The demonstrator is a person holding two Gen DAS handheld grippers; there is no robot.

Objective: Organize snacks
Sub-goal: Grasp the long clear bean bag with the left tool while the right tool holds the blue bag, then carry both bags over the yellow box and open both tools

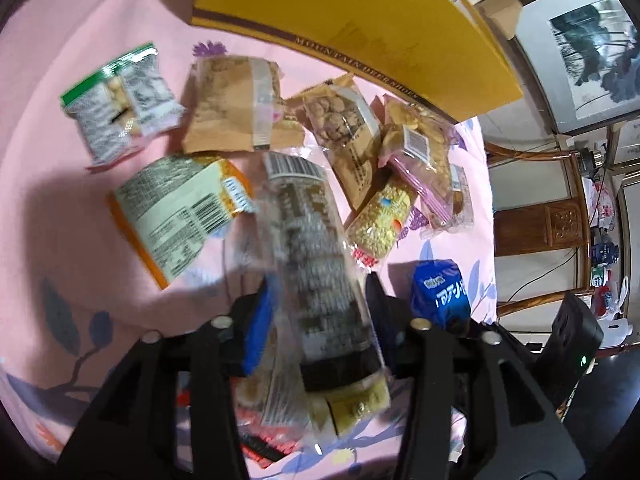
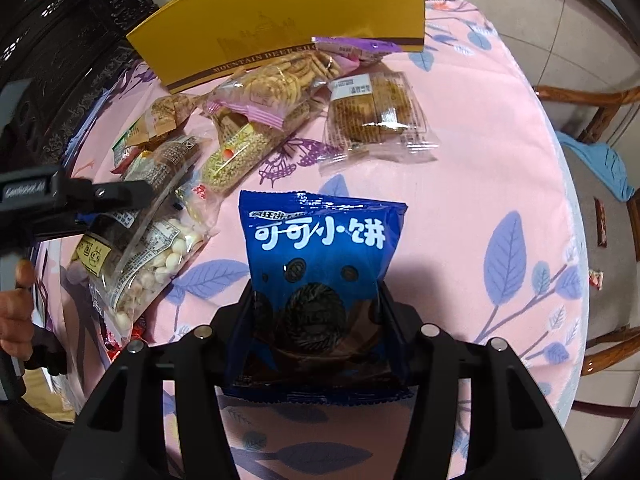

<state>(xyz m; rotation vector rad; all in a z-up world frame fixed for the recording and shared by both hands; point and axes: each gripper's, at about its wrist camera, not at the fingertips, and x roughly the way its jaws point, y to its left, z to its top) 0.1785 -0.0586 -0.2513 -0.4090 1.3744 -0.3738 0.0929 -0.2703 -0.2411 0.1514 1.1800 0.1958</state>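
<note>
1. Blue foil of the cookie bag [image 2: 322,264] sits between the fingers of the right tool [image 2: 320,320]; the tool is clenched on the lower part of this bag, which is lifted a little above the pink table [image 2: 460,184].
2. The left tool [image 1: 316,300] has a clear packet with dark print [image 1: 312,256] between its fingers. The blue pad on the left finger [image 1: 258,328] seems to touch the packet, but the picture is blurred, so I cannot tell if the grip is firm.
3. My judgement: the step in hand is picking snacks up to sort them; most snacks are not yet organized.
4. The next move probably calls for carrying both packets to the yellow box [image 2: 280,20] at the far side of the table, without dropping them.
5. Around them: a pile of loose snacks, such as the pink-edged biscuit pack [image 2: 276,88] and the clear cracker pack [image 2: 372,112], lies just before the box. This pile stands in the way, so the tools must pass over it.
</note>
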